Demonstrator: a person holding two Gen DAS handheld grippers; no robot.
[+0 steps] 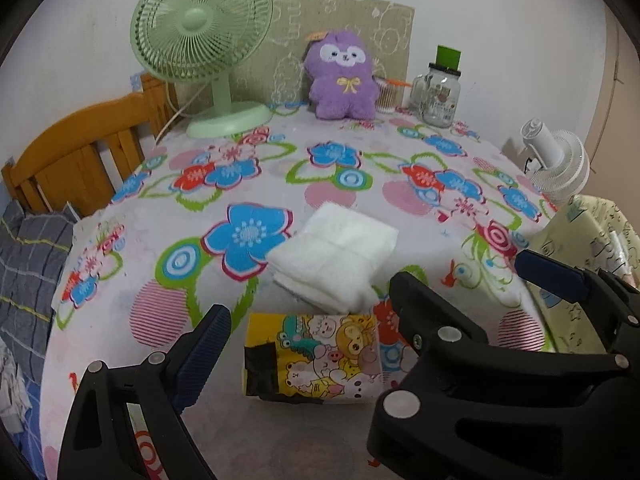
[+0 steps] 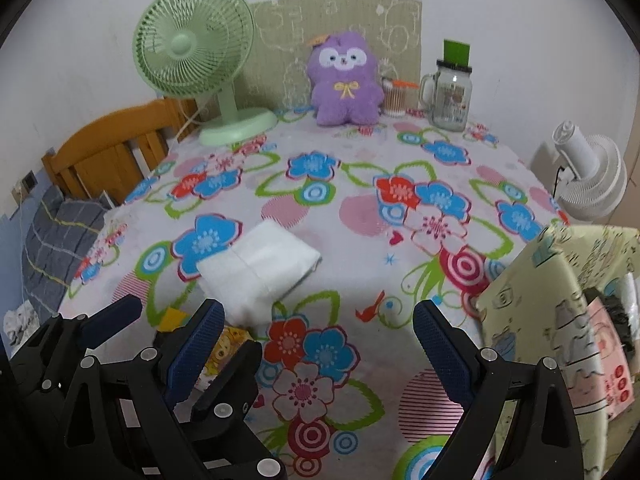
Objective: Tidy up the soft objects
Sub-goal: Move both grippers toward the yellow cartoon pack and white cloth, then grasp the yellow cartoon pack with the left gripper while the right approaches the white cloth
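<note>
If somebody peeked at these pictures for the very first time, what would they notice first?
Probably the purple plush toy sitting upright at the back of the table against the wall, with the big green fan standing to its left. Then the bright flowered tablecloth, with a folded white towel lying in the middle. Nearest the cameras, a cartoon-printed tissue pack lies between the open left gripper fingers.

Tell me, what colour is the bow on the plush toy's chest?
Yellow, on the purple plush toy; the bow shows best in the right wrist view.
</note>
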